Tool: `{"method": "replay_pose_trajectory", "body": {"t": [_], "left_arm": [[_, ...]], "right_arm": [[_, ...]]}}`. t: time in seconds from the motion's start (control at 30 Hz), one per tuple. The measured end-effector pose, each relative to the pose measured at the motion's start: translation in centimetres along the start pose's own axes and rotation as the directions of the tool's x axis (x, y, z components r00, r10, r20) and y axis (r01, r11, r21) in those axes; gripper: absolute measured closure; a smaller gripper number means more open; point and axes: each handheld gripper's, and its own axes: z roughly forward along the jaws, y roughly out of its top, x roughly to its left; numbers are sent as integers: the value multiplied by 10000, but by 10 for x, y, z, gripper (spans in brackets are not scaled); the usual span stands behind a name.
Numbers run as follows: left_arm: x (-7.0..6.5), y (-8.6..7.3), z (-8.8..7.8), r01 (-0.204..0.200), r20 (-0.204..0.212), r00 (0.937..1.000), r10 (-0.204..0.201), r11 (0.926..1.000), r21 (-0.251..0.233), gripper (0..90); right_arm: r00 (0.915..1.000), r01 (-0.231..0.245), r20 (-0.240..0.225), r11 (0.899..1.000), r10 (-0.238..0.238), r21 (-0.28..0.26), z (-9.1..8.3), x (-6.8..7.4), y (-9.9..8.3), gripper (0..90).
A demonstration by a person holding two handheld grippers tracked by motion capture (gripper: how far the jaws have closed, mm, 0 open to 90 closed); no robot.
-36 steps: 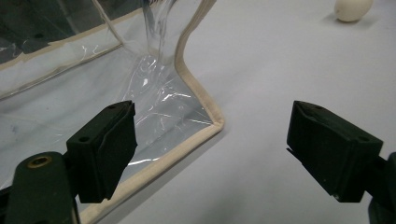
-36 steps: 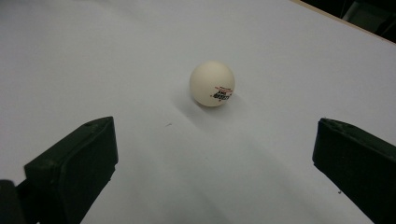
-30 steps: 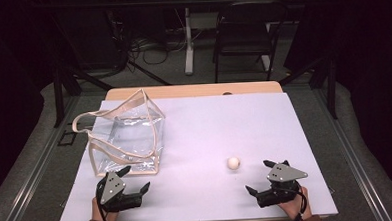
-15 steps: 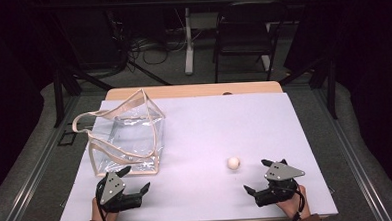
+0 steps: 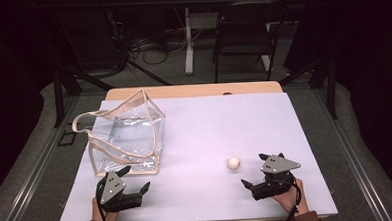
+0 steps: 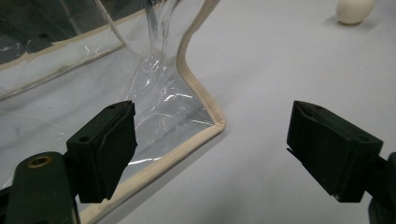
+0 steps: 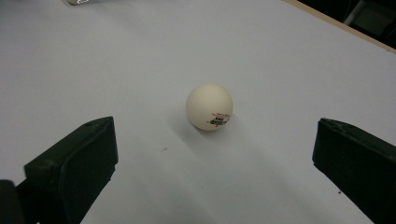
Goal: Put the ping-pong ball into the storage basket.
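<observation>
One ball point(image 7: 209, 107), light, smooth, prone to roll: grip across its middle. Right hand-held gripper point(image 5: 260, 170) gapes wide before it; left hand-held gripper point(image 5: 135, 180) likewise spread beside soft clear bag point(image 5: 130, 138).

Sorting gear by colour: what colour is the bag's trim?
Beige trim on the clear bag, best in the left gripper view.

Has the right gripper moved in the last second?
Yes, slightly: the right gripper has crept left, toward the ball, which has stayed put.
</observation>
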Motion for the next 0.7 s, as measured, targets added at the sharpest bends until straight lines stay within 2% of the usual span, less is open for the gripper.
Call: {"method": "replay_pose_trajectory", "body": {"t": [0.7], "left_arm": [[-1, 0, 0, -21, 30, 10000, 21, 10000, 21, 161]], "right_arm": [[9998, 132, -150, 9995, -127, 303, 16, 0, 19, 0]]}}
